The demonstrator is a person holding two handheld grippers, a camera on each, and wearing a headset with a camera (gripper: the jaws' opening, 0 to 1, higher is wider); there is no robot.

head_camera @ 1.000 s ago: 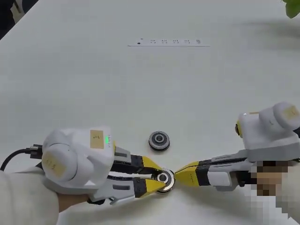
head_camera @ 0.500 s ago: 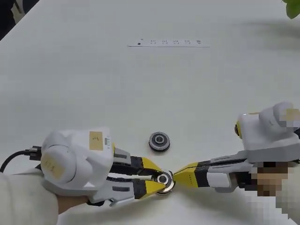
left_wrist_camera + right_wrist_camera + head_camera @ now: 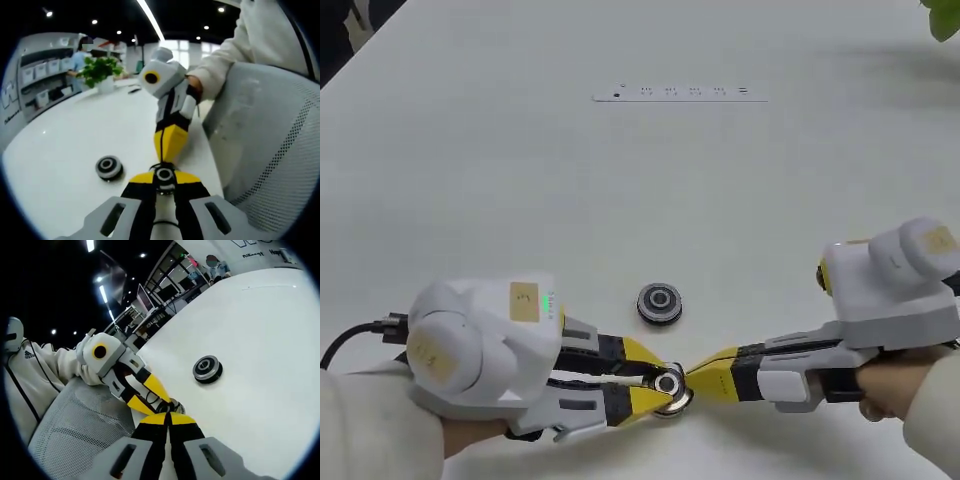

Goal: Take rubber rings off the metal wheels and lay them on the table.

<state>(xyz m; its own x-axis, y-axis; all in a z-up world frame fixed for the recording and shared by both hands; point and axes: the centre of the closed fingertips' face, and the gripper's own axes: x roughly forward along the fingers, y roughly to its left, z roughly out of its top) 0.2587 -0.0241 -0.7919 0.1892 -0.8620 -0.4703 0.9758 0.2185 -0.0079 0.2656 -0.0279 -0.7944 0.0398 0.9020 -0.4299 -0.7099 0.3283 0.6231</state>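
Observation:
My left gripper (image 3: 665,385) reaches in from the lower left, shut on a small metal wheel (image 3: 669,384) just above the table; the left gripper view has that wheel (image 3: 164,175) between the yellow jaw tips. From the right, my right gripper (image 3: 692,377) meets it, jaws shut and pinching the wheel's rim at its black rubber ring (image 3: 161,165). In the right gripper view the shut tips (image 3: 169,415) touch the held wheel (image 3: 176,405). A second wheel (image 3: 659,302) with its black ring on lies flat on the white table, a little beyond both grippers.
The white table (image 3: 640,190) stretches far ahead with open room. A flush socket strip (image 3: 680,92) lies at the back. A green plant (image 3: 945,15) is at the far right corner. A grey mesh chair (image 3: 270,150) stands at the table's near edge.
Both grippers and the held wheel have stayed almost in place, drifting only a few pixels left. The loose wheel has not moved.

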